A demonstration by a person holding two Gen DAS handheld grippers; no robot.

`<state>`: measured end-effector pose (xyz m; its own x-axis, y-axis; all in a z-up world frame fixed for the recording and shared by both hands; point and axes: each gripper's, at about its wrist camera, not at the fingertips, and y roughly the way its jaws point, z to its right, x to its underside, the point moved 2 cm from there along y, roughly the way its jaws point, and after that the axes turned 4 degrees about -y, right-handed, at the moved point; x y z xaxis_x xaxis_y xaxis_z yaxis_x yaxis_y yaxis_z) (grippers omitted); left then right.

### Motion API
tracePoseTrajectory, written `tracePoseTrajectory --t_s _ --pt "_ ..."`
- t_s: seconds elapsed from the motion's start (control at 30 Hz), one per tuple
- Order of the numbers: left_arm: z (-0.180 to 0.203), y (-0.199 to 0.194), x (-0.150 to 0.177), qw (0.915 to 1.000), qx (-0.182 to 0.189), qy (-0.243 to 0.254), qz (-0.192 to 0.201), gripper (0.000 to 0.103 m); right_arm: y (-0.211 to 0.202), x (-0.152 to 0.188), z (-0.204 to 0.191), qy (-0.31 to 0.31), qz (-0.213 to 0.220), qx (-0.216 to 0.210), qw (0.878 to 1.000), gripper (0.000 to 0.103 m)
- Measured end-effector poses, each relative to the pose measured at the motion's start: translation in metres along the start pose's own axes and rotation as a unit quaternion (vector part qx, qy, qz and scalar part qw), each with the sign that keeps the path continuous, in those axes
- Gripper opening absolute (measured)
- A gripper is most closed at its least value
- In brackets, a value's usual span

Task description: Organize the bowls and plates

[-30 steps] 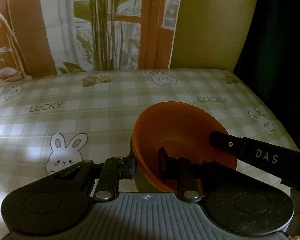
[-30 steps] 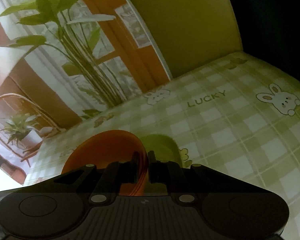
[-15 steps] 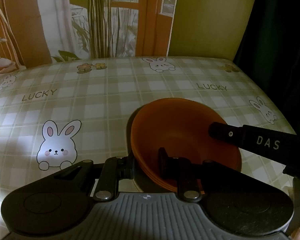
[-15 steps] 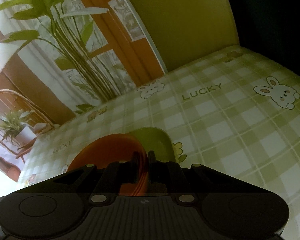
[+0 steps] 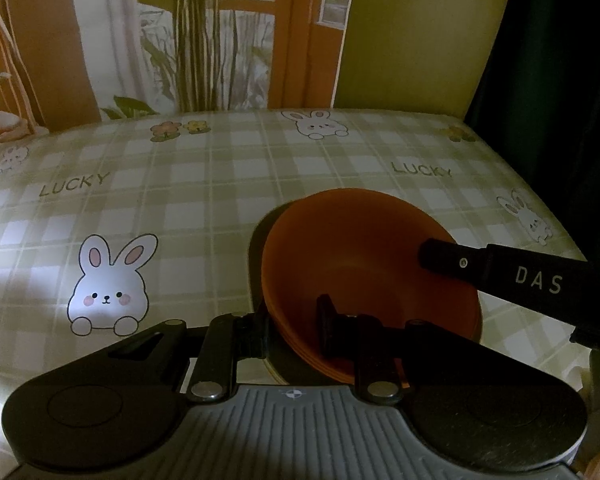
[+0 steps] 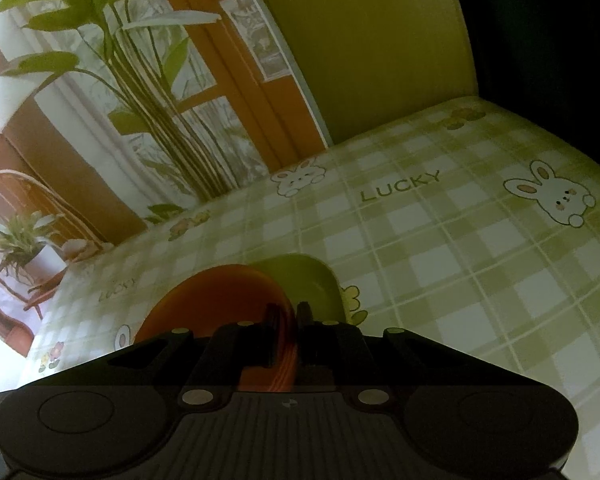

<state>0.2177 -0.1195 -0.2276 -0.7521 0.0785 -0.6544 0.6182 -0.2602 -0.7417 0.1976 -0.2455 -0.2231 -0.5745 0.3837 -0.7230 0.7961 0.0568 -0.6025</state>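
– Closest to us, what's the left gripper doing?

– Its jaws stand narrow, clamped on the near wall of the orange bowl, one finger outside and one inside. I can see ridges along that wall, so I'd guess it's several bowls nested together, though I can't be sure.

– And the right gripper?

– It has the opposite rim, and the orange edge sits right between its fingers. Those jaws have just been opening a touch. They're still very narrow and still seem to press on the rim, but the pinch is loosening.

– So it's letting go?

– That's my reading. If it is, the left gripper will soon hold the bowl alone.

– Is the bowl down on the cloth?

– I can't tell. The grippers hide its base.

– Anything else changed?

– The green bowl, just behind the orange one on the right-hand side, shows a bit more than it did a second ago. Touching or merely beside it, I can't say.

– Meaning for the tidy-up?

– Probably the bowls are being gathered into one spot, with the orange going by or into the green. The rest of the cloth, back to the painted backdrop, shows no plates.
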Motion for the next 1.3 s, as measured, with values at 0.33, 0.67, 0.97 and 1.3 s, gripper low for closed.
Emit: tracePoseTrajectory --t_s 0.33,0.67,0.97,1.3 --pt "0.000 -0.022 -0.008 0.9996 -0.001 0.001 0.029 0.026 -0.019 -0.012 -0.004 -0.016 0.025 0.008 1.000 0.013" --pt "0.001 -0.080 -0.024 0.9954 -0.002 0.009 0.095 0.040 -0.063 -0.030 -0.024 -0.044 0.072 0.006 0.996 0.020" --pt "-0.002 -0.159 -0.035 0.9839 -0.030 0.019 0.175 0.068 -0.122 -0.051 -0.065 -0.084 0.127 -0.016 0.988 0.040" --pt "-0.019 -0.248 -0.035 0.9695 -0.065 -0.006 0.236 0.088 -0.188 -0.059 -0.113 -0.130 0.170 -0.052 0.976 0.086"
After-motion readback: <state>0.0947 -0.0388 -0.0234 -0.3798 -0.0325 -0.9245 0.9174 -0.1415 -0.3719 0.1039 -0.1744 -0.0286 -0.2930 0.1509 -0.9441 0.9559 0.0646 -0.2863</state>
